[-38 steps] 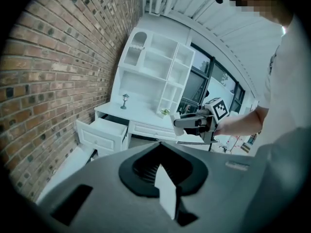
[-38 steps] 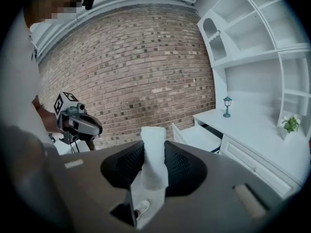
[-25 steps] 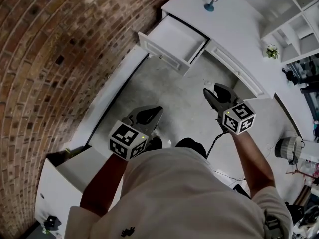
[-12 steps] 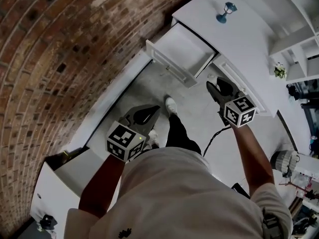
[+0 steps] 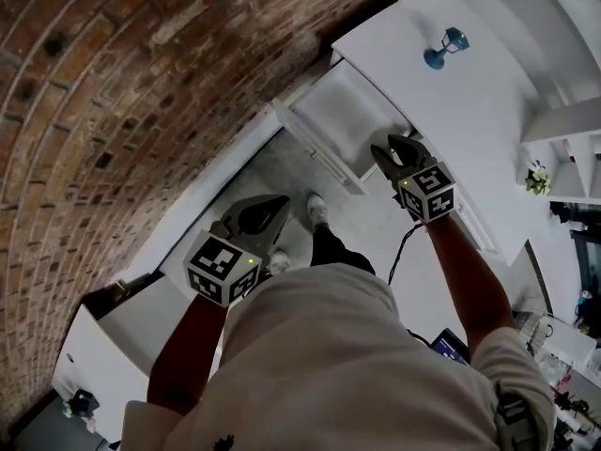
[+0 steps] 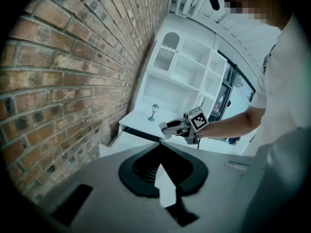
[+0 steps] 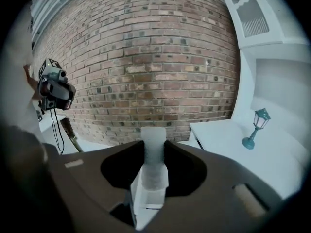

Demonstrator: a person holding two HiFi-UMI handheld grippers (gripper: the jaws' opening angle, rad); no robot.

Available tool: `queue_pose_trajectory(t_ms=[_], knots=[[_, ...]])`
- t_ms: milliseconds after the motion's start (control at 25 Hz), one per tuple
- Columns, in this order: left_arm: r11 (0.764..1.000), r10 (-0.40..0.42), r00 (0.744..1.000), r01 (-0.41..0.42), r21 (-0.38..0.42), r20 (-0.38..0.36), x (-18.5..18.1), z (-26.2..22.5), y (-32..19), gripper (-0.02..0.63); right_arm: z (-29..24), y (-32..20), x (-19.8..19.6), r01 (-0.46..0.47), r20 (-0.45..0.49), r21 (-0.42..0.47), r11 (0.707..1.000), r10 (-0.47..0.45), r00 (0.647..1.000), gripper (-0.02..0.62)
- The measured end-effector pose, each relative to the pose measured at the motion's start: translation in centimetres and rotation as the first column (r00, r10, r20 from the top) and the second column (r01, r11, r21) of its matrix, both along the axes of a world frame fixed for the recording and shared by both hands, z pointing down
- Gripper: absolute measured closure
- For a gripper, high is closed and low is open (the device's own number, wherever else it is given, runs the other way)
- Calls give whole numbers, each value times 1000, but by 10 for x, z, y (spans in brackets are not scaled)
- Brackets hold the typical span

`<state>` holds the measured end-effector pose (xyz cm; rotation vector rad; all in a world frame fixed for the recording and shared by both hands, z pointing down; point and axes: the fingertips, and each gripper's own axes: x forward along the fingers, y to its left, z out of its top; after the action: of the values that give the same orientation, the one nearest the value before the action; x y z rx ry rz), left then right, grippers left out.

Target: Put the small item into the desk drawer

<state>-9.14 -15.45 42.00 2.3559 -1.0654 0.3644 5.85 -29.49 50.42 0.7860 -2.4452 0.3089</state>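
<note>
My right gripper (image 5: 392, 151) is shut on the small item (image 7: 153, 155), a white, block-like piece that sticks out past the jaws. It hovers by the right front corner of the open white desk drawer (image 5: 343, 111), whose inside looks bare. From the left gripper view the right gripper (image 6: 181, 128) shows in front of the desk with the item (image 6: 165, 128) at its tip. My left gripper (image 5: 257, 216) hangs lower and to the left, over the grey floor. Its jaws meet at the tip with nothing between them.
A brick wall (image 5: 141, 83) runs along the left. A teal lamp (image 5: 443, 49) stands on the white desk top (image 5: 470, 92). White shelves with a small plant (image 5: 537, 177) rise at the right. A low white cabinet (image 5: 103, 346) is behind me; my shoe (image 5: 316, 209) is on the floor.
I have stepped closer to the desk. My right gripper, still holding the item, has gone from the floor area up to the drawer's front. The left gripper kept its place beside me.
</note>
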Motion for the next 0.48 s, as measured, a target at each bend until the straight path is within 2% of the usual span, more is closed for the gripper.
queue_pose_trajectory(t_ms=[480], knots=[[989,-127,991,129,-65,32,3,18,-75,600,123,-118,-21,83,-113,-102,991,-94,989,460]])
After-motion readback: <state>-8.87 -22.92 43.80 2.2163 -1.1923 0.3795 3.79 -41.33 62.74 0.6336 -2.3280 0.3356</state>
